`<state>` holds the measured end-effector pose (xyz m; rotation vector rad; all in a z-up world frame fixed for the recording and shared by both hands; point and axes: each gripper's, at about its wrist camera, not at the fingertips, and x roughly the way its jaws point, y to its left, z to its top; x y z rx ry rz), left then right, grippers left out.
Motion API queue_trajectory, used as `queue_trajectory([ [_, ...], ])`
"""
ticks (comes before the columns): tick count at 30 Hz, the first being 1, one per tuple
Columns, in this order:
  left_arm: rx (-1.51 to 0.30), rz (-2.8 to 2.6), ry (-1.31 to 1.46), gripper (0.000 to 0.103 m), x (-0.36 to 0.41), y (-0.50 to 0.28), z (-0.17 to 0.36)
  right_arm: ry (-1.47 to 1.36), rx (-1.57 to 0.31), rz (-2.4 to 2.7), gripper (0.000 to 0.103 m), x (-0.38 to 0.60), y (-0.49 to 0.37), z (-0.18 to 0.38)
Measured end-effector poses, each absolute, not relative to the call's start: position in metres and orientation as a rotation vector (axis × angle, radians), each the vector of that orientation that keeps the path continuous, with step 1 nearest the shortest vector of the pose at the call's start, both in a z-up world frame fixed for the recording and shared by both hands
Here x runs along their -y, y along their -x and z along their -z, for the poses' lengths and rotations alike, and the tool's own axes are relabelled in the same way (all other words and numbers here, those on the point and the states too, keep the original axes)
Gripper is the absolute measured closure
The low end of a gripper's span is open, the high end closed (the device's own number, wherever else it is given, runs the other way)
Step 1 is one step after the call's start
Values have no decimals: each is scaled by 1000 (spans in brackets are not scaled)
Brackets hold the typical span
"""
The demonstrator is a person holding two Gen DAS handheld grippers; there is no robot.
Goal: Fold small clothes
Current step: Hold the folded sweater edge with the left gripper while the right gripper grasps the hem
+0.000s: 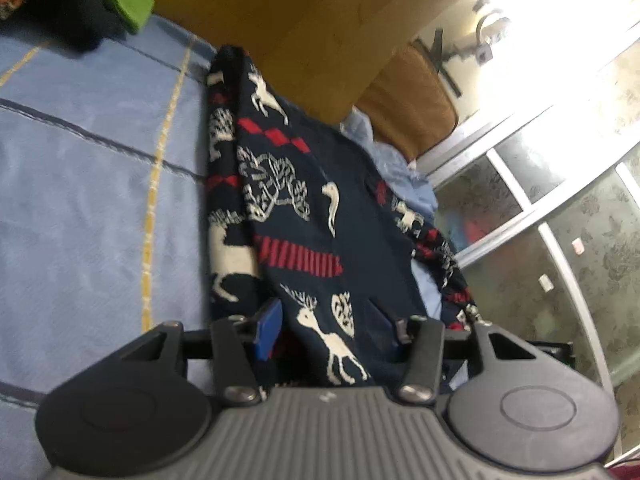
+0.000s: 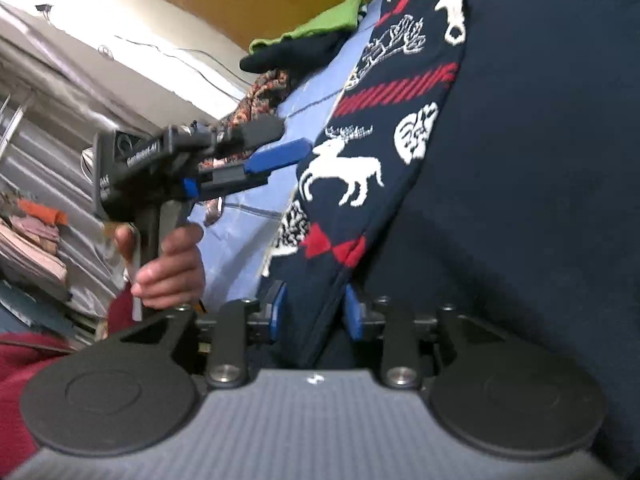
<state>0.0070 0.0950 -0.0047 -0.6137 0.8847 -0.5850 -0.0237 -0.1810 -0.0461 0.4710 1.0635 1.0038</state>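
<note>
Sweater [image 1: 304, 216], navy knit w/ white deer + red bands, lies partly on the blue bed sheet [image 1: 88, 168], partly lifted toward both grippers. In left wrist view it runs from the tan headboard [image 1: 304, 20] down to the camera; its near end drapes between the left gripper [image 1: 334, 328] fingers.

Left gripper: jaws partly apart, knit lying between them. Blue left pad [image 1: 269, 326] shows bare, w/ a gap to the cloth, so prob not pinching; right pad is hidden by fabric. In right wrist view this gripper shows side-on, its blue fingers [image 2: 276, 156] just beside the sweater edge, a hand [image 2: 168, 268] on its handle.

Right gripper [image 2: 316, 312]: jaws nearly closed on a folded edge of the sweater, both blue pads against the cloth. Looks like a firm pinch.

Handling, my read: soft, floppy, medium-weight knit. It will sag + stretch if held at one point, so it needs two holds well apart. Not slippery; knit grips pads well. Not fragile, though loops could snag on the finger hardware. Best hold: hem or side seam, several layers thick, not a single loose layer. Left should re-pinch the near edge before any lift.

Other clothes [image 2: 308, 36], green + dark, sit at the far end of the bed.
</note>
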Motion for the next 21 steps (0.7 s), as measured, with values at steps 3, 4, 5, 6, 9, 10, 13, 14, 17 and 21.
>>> queue_trajectory([
  [3,-916,582,574,90,-83,-12,7,-511,-1009,-1067,94,185,25,34],
  [4,-906,588,570,91,-83,-11,4,-543,-978,-1106,94,187,26,29],
  [5,-885,599,575,91,-85,-8,0,-574,-949,-1148,94,190,28,23],
  [6,-861,604,576,91,-87,-6,-5,-599,-928,-1187,94,192,29,19],
  [9,-830,542,498,91,-89,-1,-14,-551,-998,-1173,92,181,27,29],
  [10,-851,500,457,89,-87,-3,-12,-474,-1067,-1113,90,172,27,41],
  [13,-922,432,428,86,-86,-6,3,-386,-1080,-1080,96,171,28,52],
  [14,-915,443,441,82,-89,-4,3,-354,-1062,-1066,90,174,29,46],
  [17,-838,436,462,68,-100,1,-12,-339,-937,-1034,86,198,32,23],
  [21,-760,480,502,68,-98,-1,-31,-412,-864,-1074,86,190,24,10],
])
